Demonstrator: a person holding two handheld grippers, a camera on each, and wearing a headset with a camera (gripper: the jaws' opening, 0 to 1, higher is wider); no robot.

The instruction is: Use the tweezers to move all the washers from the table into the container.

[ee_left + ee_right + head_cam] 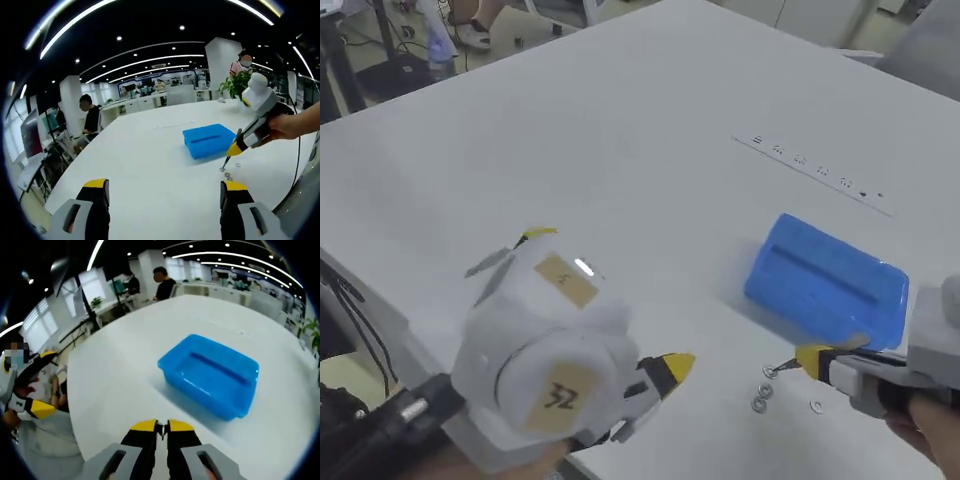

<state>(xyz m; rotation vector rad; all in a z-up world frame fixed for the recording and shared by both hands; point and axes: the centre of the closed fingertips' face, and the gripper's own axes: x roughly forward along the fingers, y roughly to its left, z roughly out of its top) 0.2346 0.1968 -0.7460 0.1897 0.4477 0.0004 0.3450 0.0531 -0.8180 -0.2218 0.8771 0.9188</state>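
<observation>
The right claw (812, 358) has its jaws pressed together on one pair of tweezers (782, 368), whose tip points down at the table (640, 130) on the near right. Three washers (767, 390) lie close together just beside that tip, two near it and one further right; whether a fourth sits at the tip itself I cannot tell. One blue container (830, 280) stands just beyond the washers on the far side, open side up. The left claw (608, 300) hangs over the near left of the table, well apart from the washers, its jaws spread wide and holding nothing. A row of sockets (815, 172) runs across the tabletop beyond the container. In the left gripper view, desks and a potted plant (235, 85) stand past the table.
</observation>
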